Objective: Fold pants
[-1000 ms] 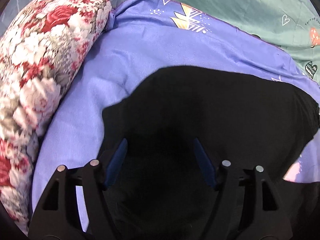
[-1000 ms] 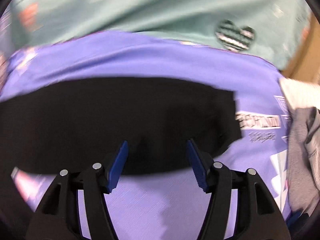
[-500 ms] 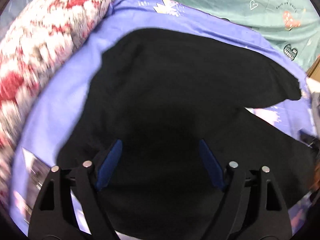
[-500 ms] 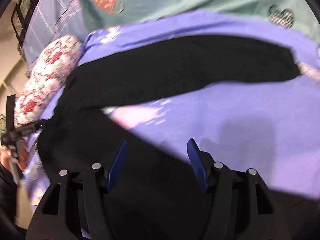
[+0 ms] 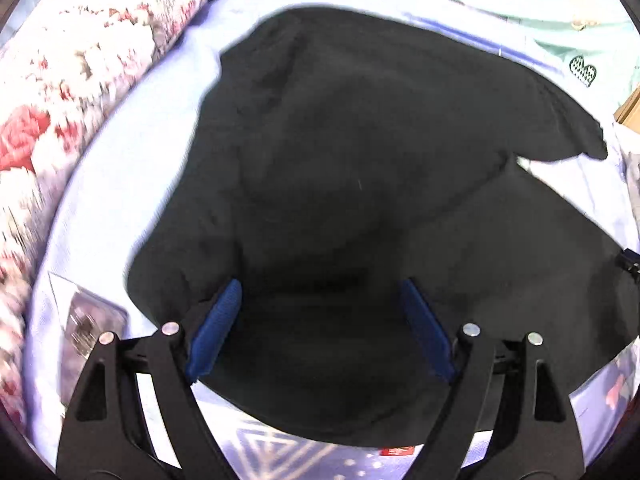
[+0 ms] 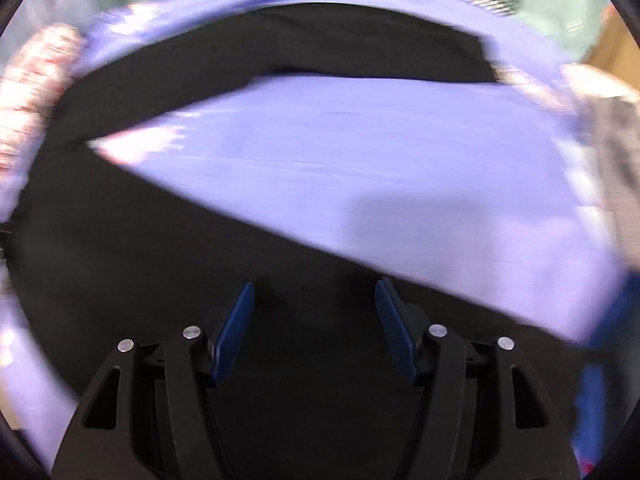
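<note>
Over the bed, both claws gape empty above the black pants point(image 5: 360, 160), left claw point(image 5: 320, 320) over the waist, right claw point(image 6: 315, 320) over a leg running rightward.

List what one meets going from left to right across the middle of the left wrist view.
Floral pillow → purple sheet → black pants → purple sheet again, a narrow strip at the right edge.
</note>
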A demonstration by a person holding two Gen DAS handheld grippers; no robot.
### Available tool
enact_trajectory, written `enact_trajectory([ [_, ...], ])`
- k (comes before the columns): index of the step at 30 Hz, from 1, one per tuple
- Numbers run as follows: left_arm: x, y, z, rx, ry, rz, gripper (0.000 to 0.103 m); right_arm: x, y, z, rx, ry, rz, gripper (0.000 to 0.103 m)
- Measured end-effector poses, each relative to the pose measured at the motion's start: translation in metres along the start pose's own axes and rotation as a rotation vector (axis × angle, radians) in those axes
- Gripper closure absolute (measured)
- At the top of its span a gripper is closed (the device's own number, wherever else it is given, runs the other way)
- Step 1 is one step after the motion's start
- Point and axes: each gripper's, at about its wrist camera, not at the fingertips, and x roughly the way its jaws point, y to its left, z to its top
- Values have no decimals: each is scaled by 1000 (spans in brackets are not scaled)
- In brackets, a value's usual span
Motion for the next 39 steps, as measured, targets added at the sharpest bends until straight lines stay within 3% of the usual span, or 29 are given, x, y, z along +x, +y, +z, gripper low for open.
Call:
enact_trajectory([
  [4, -12, 11, 49, 40, -109, 75, 12, -6, 27, 38, -5, -63, 151, 39],
  [9, 7, 14, 115, 162, -224, 196, 13, -10, 77, 74, -122, -128, 142, 38],
  [12, 29, 24, 150, 151, -181, 139, 14, -9, 88, 83, -182, -177, 114, 37],
  [16, 60, 28, 185, 149, -128, 81, 14, 10, 84, 104, -182, -138, 148, 37],
  [17, 66, 30, 189, 148, -110, 76, 15, 14, 80, 110, -171, -137, 146, 37],
  [18, 74, 32, 194, 149, -95, 79, 22, 16, 75, 117, -163, -141, 142, 37],
  [19, 79, 33, 196, 154, -74, 77, 30, 18, 72, 127, -161, -150, 144, 37],
  [20, 89, 32, 198, 154, -53, 70, 57, 20, 73, 136, -169, -157, 147, 37],
  [21, 94, 33, 200, 147, -22, 29, 77, 23, 74, 149, -183, -166, 145, 37],
  [24, 86, 26, 198, 196, -79, 10, 99, 35, 80, 190, -230, -199, 120, 37],
  [27, 67, 18, 193, 215, -129, -6, 99, 55, 95, 232, -318, -214, 84, 37],
  [31, 18, 16, 172, 169, -241, -128, 99, 78, 119, 273, -460, -242, 68, 37],
  [34, -9, 11, 152, 189, -295, -164, 99, 90, 128, 289, -511, -229, 105, 37],
  [36, -19, 8, 141, 191, -307, -149, 99, 97, 135, 295, -607, -218, 99, 37],
  [39, -24, 11, 135, 171, -313, -185, 99, 107, 137, 303, -697, -168, 140, 37],
])
